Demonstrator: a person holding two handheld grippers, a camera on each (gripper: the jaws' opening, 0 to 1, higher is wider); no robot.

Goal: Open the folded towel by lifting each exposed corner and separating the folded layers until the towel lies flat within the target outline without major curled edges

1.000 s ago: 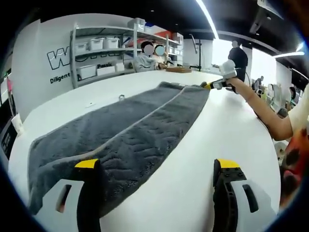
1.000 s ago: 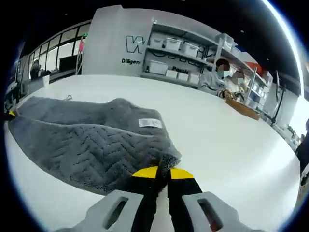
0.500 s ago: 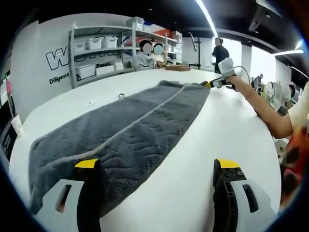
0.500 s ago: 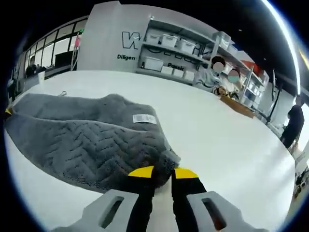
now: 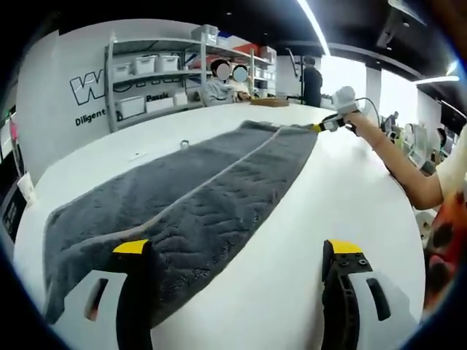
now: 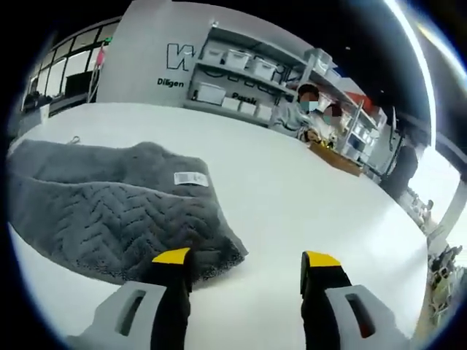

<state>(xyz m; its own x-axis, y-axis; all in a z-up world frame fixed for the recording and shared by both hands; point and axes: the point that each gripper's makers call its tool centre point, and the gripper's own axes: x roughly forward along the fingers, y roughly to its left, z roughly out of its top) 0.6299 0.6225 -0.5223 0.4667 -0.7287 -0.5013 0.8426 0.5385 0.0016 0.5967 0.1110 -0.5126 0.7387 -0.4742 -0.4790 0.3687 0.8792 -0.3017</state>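
A long grey towel (image 5: pixel 197 197) with a herringbone weave lies folded lengthwise on the white table (image 5: pixel 292 240), running from near left to far right. My left gripper (image 5: pixel 237 249) stands open at its near end, with the left finger (image 5: pixel 133 284) over the towel's edge. At the far end a person's arm holds my right gripper (image 5: pixel 330 124). In the right gripper view, my right gripper (image 6: pixel 246 259) is open, with the towel (image 6: pixel 102 211) and its corner (image 6: pixel 222 257) lying just beside the left finger (image 6: pixel 173 281). A white label (image 6: pixel 191 178) shows on top.
Metal shelves with white bins (image 5: pixel 149 69) stand beyond the table. Two people sit at the table's far side (image 6: pixel 315 117) beside a wooden board (image 6: pixel 332 154). Another person stands in the background (image 5: pixel 311 73). Bare table (image 6: pixel 306 197) stretches to the right of the towel.
My right gripper has opened and let go of the towel corner, which now rests on the table. The left gripper has stayed where it was, open.
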